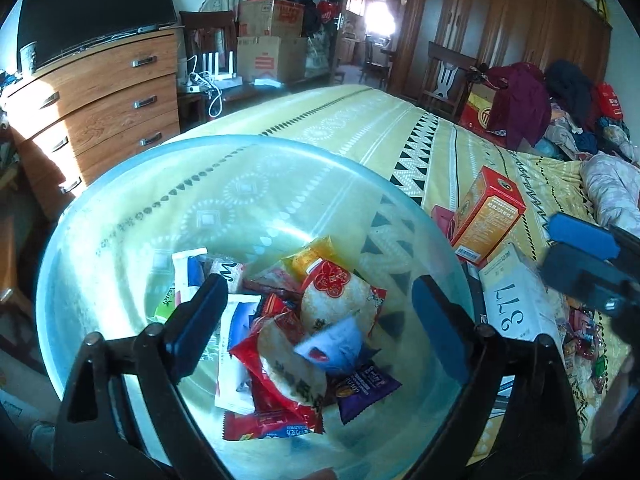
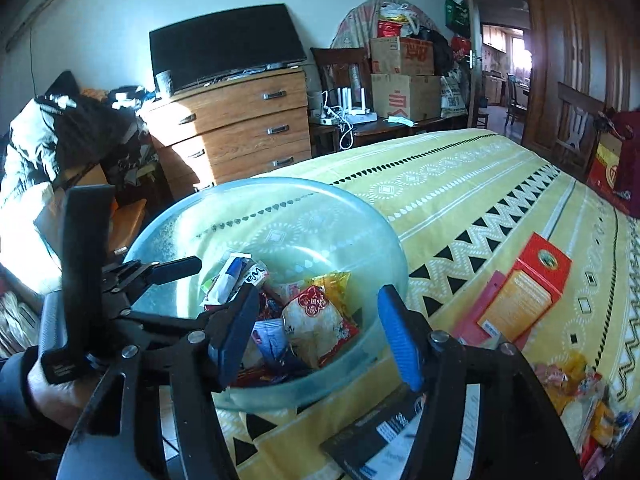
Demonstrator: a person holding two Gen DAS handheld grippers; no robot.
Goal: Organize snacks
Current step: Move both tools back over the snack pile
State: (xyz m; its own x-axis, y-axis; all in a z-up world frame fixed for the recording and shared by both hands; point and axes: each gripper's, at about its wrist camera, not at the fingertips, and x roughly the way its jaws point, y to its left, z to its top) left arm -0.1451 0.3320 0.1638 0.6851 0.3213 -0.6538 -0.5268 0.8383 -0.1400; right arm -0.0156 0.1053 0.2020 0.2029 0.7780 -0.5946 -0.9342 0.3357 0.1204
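Note:
A clear bluish plastic bowl (image 1: 100,216) sits on the yellow patterned bed near its edge. It holds several snack packets, among them a round rice cracker in a red wrapper (image 1: 336,300) and a blue-white packet (image 1: 332,346) that looks blurred. My left gripper (image 1: 320,320) is open and empty just above the bowl. My right gripper (image 2: 316,336) is open and empty over the bowl's (image 2: 180,216) near rim. The rice cracker (image 2: 316,320) shows between its fingers. More loose snacks (image 2: 580,392) lie on the bed to the right.
An orange-red box (image 1: 486,216) and a white box marked 277 (image 1: 516,300) lie on the bed right of the bowl. A dark booklet (image 2: 376,436) lies by the bed edge. A wooden dresser (image 2: 240,128) with a TV stands beyond. Clothes are piled at the far right.

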